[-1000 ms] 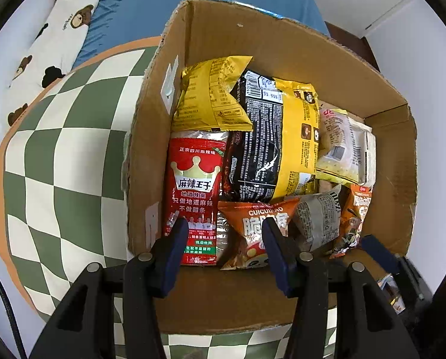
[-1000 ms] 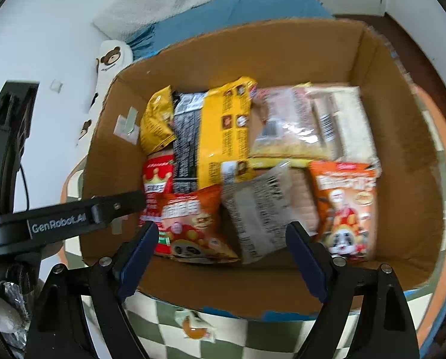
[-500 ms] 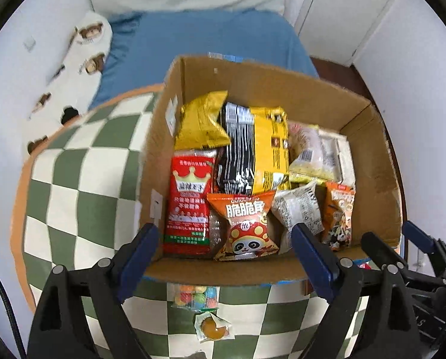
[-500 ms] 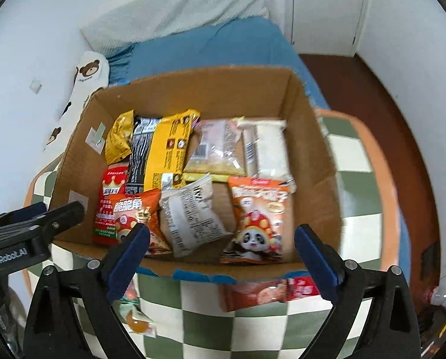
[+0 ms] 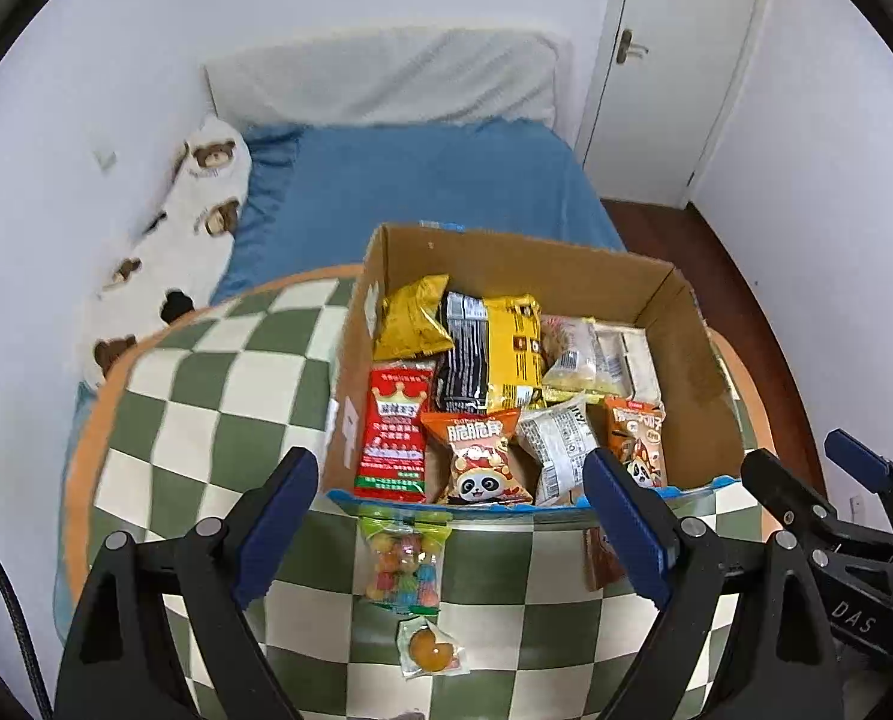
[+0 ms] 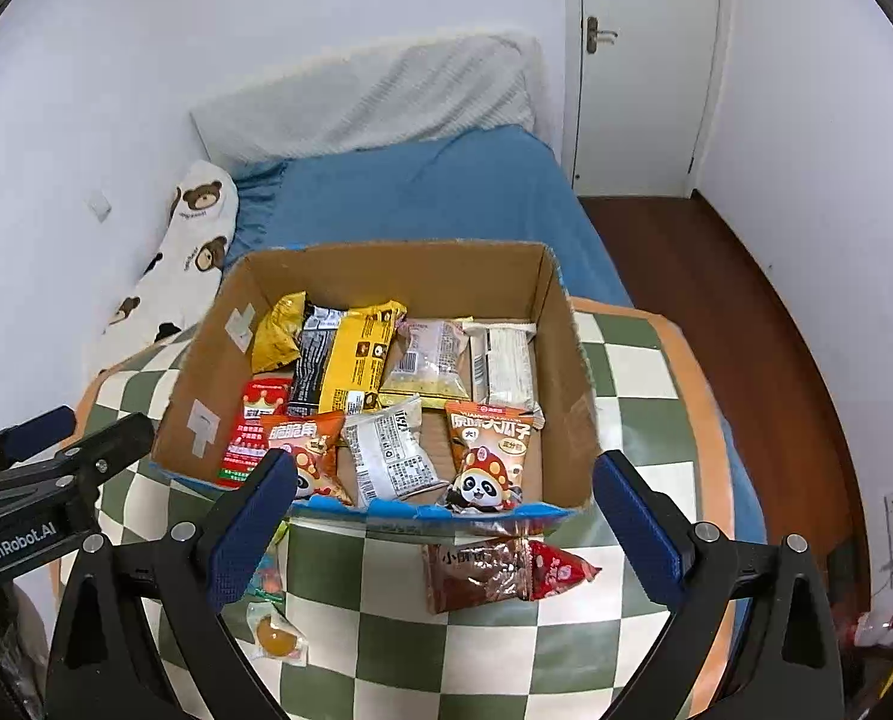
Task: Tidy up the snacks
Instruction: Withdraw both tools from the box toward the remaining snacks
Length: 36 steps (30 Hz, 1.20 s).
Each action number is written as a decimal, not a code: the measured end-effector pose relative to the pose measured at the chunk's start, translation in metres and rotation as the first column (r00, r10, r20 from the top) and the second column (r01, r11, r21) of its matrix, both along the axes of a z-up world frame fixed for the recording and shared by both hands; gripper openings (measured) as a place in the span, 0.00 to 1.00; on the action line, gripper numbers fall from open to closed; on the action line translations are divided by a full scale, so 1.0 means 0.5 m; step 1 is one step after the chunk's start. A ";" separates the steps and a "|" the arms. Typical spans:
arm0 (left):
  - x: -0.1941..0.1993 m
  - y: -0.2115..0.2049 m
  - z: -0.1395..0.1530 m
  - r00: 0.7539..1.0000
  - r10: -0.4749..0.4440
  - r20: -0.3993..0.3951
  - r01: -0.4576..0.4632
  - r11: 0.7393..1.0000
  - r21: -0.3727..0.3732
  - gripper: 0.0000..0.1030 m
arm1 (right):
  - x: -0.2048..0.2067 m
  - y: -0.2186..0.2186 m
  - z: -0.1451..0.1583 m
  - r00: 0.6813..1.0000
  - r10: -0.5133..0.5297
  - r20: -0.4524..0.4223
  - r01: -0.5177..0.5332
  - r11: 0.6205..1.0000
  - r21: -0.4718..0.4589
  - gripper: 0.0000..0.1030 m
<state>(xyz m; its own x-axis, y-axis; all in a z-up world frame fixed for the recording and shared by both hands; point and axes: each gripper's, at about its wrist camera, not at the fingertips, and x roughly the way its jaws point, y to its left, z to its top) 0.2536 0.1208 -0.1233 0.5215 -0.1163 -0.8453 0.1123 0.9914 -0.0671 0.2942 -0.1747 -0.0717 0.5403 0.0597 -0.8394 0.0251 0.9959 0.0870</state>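
A cardboard box (image 5: pixel 692 354) (image 6: pixel 572 384) on the checkered table holds several snack packets, among them a red crown packet (image 5: pixel 393 435), an orange panda packet (image 5: pixel 482 459) and a yellow-black bag (image 6: pixel 350 360). In front of the box lie a clear bag of coloured candies (image 5: pixel 404 558), a small wrapped orange sweet (image 5: pixel 428 648) (image 6: pixel 275 636) and a brown-red packet (image 6: pixel 494 567). My left gripper (image 5: pixel 449 525) is open and empty above the candies. My right gripper (image 6: pixel 443 534) is open and empty above the brown-red packet.
The green-and-white checkered table (image 5: pixel 206 396) has an orange rim. Behind it is a bed with a blue sheet (image 5: pixel 422 186) and a bear-print pillow (image 5: pixel 170 252). A white door (image 6: pixel 644 60) and dark wood floor (image 6: pixel 746 324) are to the right.
Both grippers have pulled back and up from the box. The left jaws widened. The table in front of the box with its loose snacks has come into view.
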 end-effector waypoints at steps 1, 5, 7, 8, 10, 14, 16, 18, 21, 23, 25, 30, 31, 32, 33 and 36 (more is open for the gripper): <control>-0.011 0.000 0.009 1.000 -0.004 0.013 0.004 1.000 0.002 0.88 | -0.011 -0.001 0.009 1.000 -0.003 0.012 0.003 1.000 0.001 0.98; -0.048 -0.004 0.035 0.999 -0.011 0.048 0.011 1.000 0.008 0.88 | -0.050 -0.008 0.043 0.999 -0.012 0.048 0.011 1.000 0.014 0.98; -0.062 -0.004 0.042 0.998 -0.013 0.058 0.013 1.000 0.009 0.88 | -0.067 -0.013 0.056 0.998 -0.018 0.060 0.017 1.000 0.026 0.98; -0.068 -0.005 0.043 0.998 -0.013 0.060 0.012 1.000 0.010 0.88 | -0.075 -0.017 0.060 0.998 -0.022 0.061 0.020 0.999 0.038 0.98; -0.080 -0.005 0.044 0.998 -0.013 0.060 0.012 1.000 0.010 0.88 | -0.085 -0.021 0.066 0.997 -0.030 0.064 0.027 0.998 0.051 0.98; -0.096 0.002 0.021 0.999 0.002 0.034 -0.002 1.000 0.018 0.88 | -0.101 -0.038 0.051 0.998 -0.052 0.041 0.048 0.995 0.083 0.98; -0.099 0.007 -0.008 1.000 0.013 0.000 -0.013 0.999 0.030 0.88 | -0.105 -0.050 0.017 0.998 -0.064 -0.003 0.064 0.993 0.102 0.98; -0.098 0.017 -0.046 0.998 0.031 -0.047 -0.029 0.998 0.050 0.88 | -0.103 -0.065 -0.028 0.995 -0.083 -0.060 0.090 0.987 0.129 0.98; -0.097 0.037 -0.111 0.991 0.074 -0.113 -0.065 0.994 0.082 0.88 | -0.096 -0.109 -0.130 0.972 -0.145 -0.185 0.186 0.956 0.225 0.89; -0.093 0.051 -0.157 0.981 0.106 -0.161 -0.090 0.990 0.104 0.88 | -0.090 -0.136 -0.212 0.941 -0.183 -0.286 0.266 0.920 0.288 0.76; -0.091 0.066 -0.194 0.970 0.137 -0.199 -0.114 0.986 0.124 0.88 | -0.087 -0.161 -0.295 0.901 -0.218 -0.375 0.354 0.870 0.344 0.76; -0.074 0.094 -0.280 0.943 0.195 -0.268 -0.153 0.973 0.172 0.88 | -0.072 -0.183 -0.439 0.809 -0.310 -0.498 0.532 0.746 0.400 0.78; -0.070 0.097 -0.293 0.939 0.203 -0.279 -0.156 0.971 0.181 0.88 | -0.069 -0.182 -0.457 0.795 -0.321 -0.514 0.554 0.730 0.401 0.78; -0.064 0.098 -0.306 0.936 0.207 -0.286 -0.156 0.969 0.191 0.88 | -0.065 -0.180 -0.472 0.785 -0.329 -0.524 0.570 0.714 0.406 0.78; -0.058 0.098 -0.314 0.934 0.208 -0.291 -0.152 0.967 0.203 0.88 | -0.058 -0.175 -0.485 0.777 -0.342 -0.528 0.584 0.705 0.403 0.78; -0.038 0.092 -0.345 0.928 0.206 -0.311 -0.133 0.962 0.238 0.88 | -0.039 -0.157 -0.498 0.766 -0.378 -0.519 0.597 0.718 0.358 0.80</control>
<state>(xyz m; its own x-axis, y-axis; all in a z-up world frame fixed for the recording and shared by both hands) 0.2347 0.1670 -0.2958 0.2049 0.1471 -0.9677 -0.0514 0.9889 0.1394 0.2745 -0.2532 -0.3208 0.2503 0.3290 -0.9105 0.6345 0.6546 0.4110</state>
